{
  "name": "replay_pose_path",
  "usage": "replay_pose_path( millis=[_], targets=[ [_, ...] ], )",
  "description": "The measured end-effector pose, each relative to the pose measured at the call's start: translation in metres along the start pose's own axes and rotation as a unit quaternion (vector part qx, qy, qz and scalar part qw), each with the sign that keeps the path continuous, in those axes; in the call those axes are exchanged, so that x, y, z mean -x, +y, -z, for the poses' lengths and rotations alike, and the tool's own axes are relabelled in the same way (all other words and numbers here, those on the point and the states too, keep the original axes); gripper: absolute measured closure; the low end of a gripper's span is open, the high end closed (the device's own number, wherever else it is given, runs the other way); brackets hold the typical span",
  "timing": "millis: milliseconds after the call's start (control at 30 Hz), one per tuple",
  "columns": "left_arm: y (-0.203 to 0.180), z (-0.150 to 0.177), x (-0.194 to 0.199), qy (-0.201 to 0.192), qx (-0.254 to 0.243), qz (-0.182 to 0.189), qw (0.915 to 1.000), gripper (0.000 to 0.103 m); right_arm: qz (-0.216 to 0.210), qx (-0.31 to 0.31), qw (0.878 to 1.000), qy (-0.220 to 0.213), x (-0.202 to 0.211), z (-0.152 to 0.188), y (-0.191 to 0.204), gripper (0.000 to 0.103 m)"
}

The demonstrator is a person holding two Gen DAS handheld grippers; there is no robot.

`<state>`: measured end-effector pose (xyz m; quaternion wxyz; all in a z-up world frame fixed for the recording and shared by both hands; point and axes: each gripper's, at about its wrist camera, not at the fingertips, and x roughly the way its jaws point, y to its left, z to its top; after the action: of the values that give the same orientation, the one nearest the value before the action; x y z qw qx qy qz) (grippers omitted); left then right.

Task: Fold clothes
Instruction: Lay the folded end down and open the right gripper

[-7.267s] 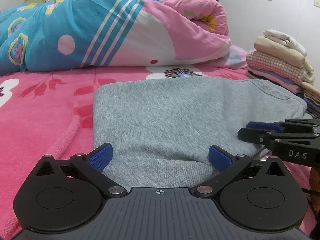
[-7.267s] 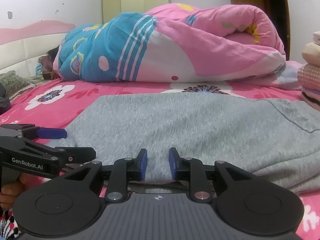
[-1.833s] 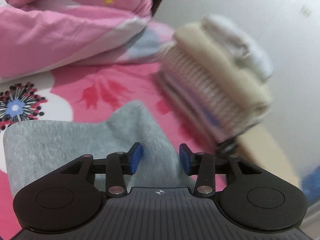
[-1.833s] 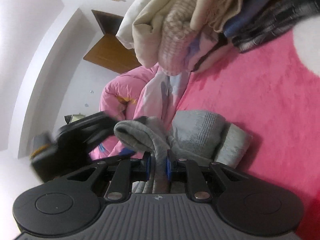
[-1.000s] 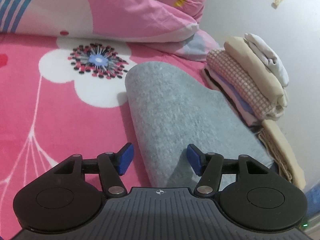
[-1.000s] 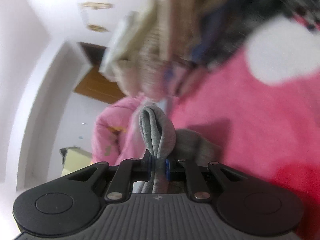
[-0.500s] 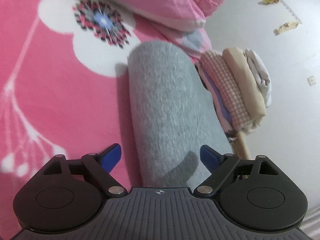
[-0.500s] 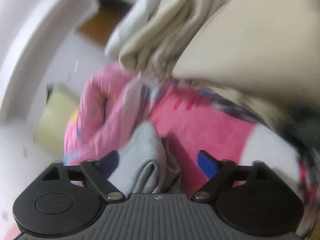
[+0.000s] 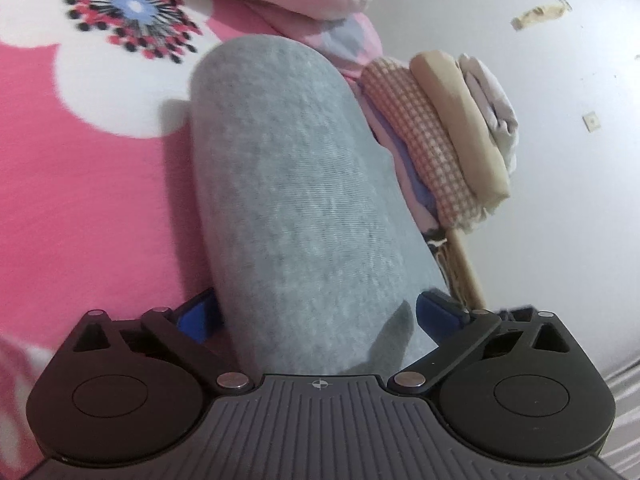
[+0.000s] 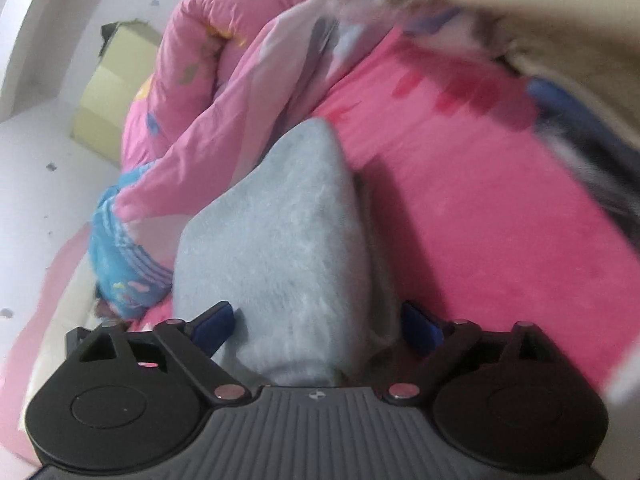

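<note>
**Grey garment folded on bed, both grippers spread wide**

Left gripper (image 9: 318,314): fingers spread wide on either side of the folded grey garment (image 9: 296,200), gripping nothing. The garment lies on the pink blanket (image 9: 80,200), close beside a stack of folded clothes (image 9: 452,140) at the wall; only this view shows the stack sharply.

Right gripper (image 10: 318,324): fingers equally wide apart, straddling the garment's end (image 10: 280,248), nothing clamped. This blurred view alone shows the pink quilt (image 10: 224,92) and yellow cupboard (image 10: 112,92) behind.
</note>
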<state>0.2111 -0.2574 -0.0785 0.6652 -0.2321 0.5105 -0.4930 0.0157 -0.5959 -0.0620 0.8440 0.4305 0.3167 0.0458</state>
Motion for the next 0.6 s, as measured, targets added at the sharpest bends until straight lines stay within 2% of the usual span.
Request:
replay_pose_path(
  millis=[67,167,267,333,500,600],
  targets=[
    [-0.003,0.000,-0.006,-0.001,-0.006,-0.002,1.0000,0.001,-0.011,-0.006,1.000,0.009,-0.007,-0.001,0.004,0.022],
    [-0.007,0.002,-0.004,-0.001,-0.010,0.018,0.9998,0.005,-0.017,-0.002,1.000,0.016,-0.011,0.006,0.017,0.033],
    [-0.004,0.004,0.007,0.000,0.004,0.051,0.9987,0.012,-0.022,0.002,0.999,0.024,-0.015,0.014,0.031,0.035],
    [-0.002,0.005,0.018,0.004,0.014,0.057,0.9983,0.015,-0.026,0.004,0.999,0.029,-0.018,0.019,0.040,0.036],
    [0.005,0.015,0.056,-0.011,0.020,0.046,0.9987,0.015,-0.035,0.011,0.998,0.041,-0.025,0.032,0.062,0.036],
    [0.011,0.028,0.092,-0.031,0.025,0.039,0.9984,0.016,-0.043,0.016,0.998,0.052,-0.033,0.043,0.080,0.036]
  ],
)
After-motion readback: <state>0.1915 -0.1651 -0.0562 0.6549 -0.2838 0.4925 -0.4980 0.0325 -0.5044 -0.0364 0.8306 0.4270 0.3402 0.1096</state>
